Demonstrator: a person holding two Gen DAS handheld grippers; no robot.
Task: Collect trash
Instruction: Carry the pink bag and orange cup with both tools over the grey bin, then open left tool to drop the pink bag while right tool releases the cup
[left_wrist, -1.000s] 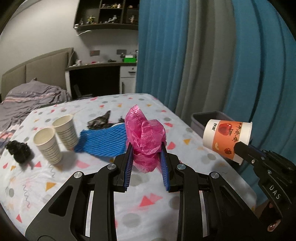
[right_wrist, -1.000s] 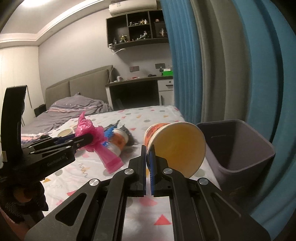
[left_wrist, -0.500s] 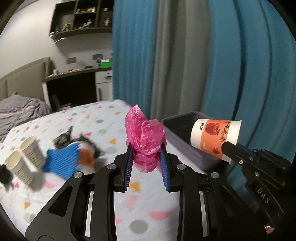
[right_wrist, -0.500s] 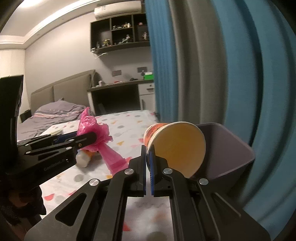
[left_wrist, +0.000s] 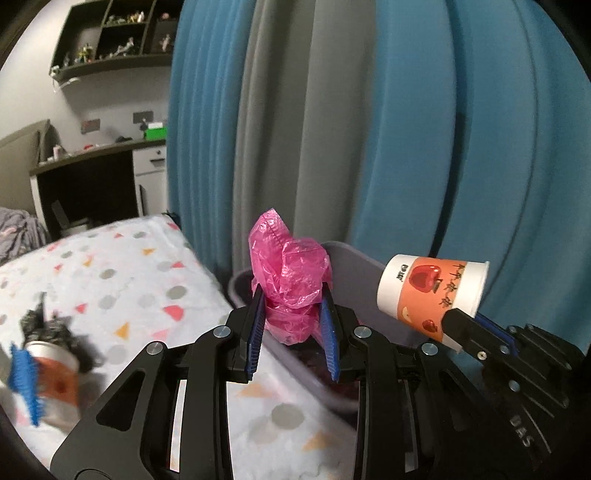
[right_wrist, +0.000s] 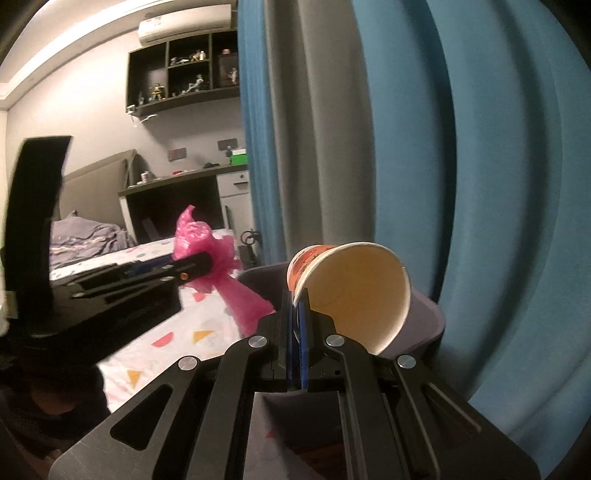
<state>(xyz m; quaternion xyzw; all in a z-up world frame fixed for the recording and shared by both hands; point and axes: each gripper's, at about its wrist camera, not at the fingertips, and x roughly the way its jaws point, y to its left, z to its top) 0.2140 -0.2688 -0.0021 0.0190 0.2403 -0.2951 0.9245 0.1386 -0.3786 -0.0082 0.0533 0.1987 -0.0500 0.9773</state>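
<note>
1. The left gripper (left_wrist: 291, 332) has its two blue ribbed pads pressed against a crumpled pink plastic bag (left_wrist: 290, 280). The film is thin, glossy and creased, and it bulges up above the fingertips in a loose knot.
2. From the right wrist view, the same pink bag (right_wrist: 207, 247) sticks out past the black finger of the left gripper (right_wrist: 195, 267), with a longer tail of plastic hanging down.
3. The right gripper (right_wrist: 295, 321) has its jaws almost fully together, pinching the thin rim wall of a paper cup (right_wrist: 351, 291). The cup lies tilted on its side, its pale smooth inside facing the camera.
4. In the left wrist view, the paper cup (left_wrist: 432, 291) is a tapered cone with a white base, a rolled lip and an orange band printed with red apples; the right gripper (left_wrist: 458, 325) holds it by the rim.
5. A grey plastic bin (left_wrist: 347, 266) with rounded corners and smooth walls stands at the edge of the bed, just under both held items; in the right wrist view its rim (right_wrist: 428, 310) shows behind the cup.
6. The bed sheet (left_wrist: 122, 280) is soft white fabric dotted with grey circles and coloured triangles.
7. On it at the left lie another apple-printed cup (left_wrist: 51, 384), blue foam netting (left_wrist: 26, 384) and a crinkled black wrapper (left_wrist: 48, 328), all blurred.
8. Heavy blue and grey curtains (left_wrist: 369, 129) hang in deep vertical folds behind the bin.
</note>
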